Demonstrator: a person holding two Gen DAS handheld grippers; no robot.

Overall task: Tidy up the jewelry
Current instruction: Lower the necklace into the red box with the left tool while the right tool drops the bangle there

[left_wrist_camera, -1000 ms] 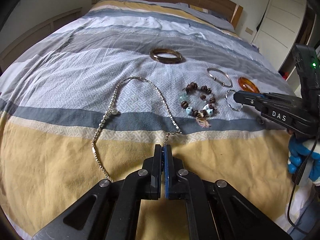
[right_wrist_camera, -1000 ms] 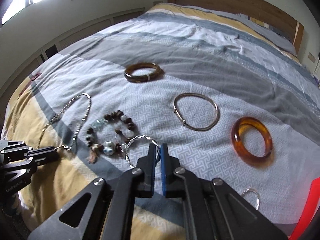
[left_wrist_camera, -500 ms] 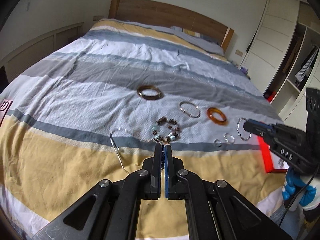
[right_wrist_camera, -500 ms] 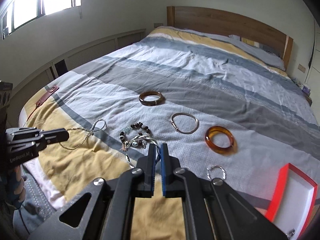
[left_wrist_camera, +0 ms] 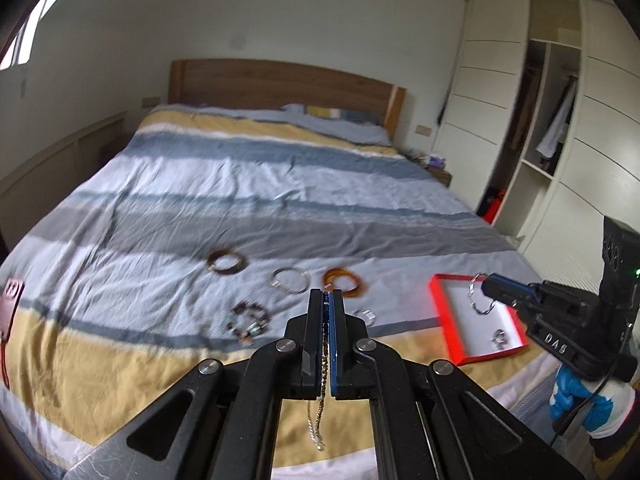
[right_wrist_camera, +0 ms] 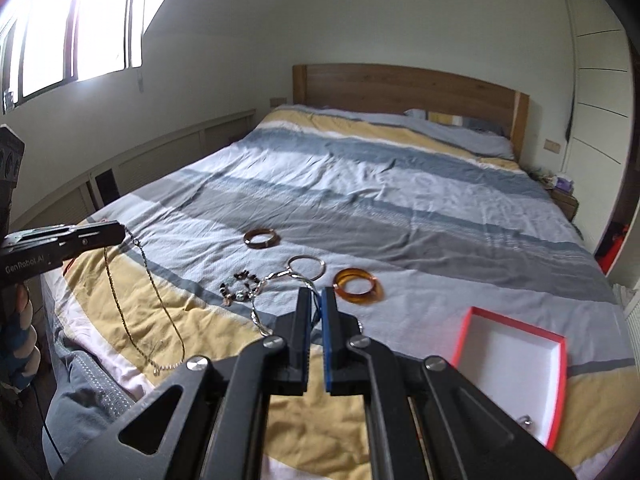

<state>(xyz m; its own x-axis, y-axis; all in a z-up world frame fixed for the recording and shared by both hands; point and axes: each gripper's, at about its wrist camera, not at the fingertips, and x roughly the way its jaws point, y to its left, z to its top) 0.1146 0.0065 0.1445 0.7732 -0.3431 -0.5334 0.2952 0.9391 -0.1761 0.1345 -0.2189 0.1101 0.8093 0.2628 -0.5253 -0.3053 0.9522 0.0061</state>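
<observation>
Both pairs of jaws are pressed together, each pinching a piece of jewelry. The left gripper (left_wrist_camera: 328, 300) clamps a silver chain necklace (right_wrist_camera: 148, 304); in the right wrist view the chain hangs from its tip in a long loop down to the yellow band of the striped bedspread (right_wrist_camera: 380, 208). The right gripper (right_wrist_camera: 318, 296) nips a twisted silver bangle (left_wrist_camera: 480, 300), which in the left wrist view dangles from its tip above the red-rimmed box (left_wrist_camera: 440, 312).

That box lies open at the near right corner of the bedspread, white inside, with a small metal piece (left_wrist_camera: 499, 336) in its near end; it is too small and blurred to say whether it is a ring or an earring.

Left of the box, on the bedspread, lie an amber bangle (right_wrist_camera: 357, 282), then a plain silver bangle (right_wrist_camera: 307, 266), and further left and farther back a dark brown bangle (right_wrist_camera: 261, 237). A beaded bracelet (right_wrist_camera: 240, 288) sits nearer than the silver bangle, and a small silver ring (left_wrist_camera: 366, 314) lies between the amber bangle and the box. A blue-gloved hand (left_wrist_camera: 576, 400) holds the right gripper's handle.
</observation>
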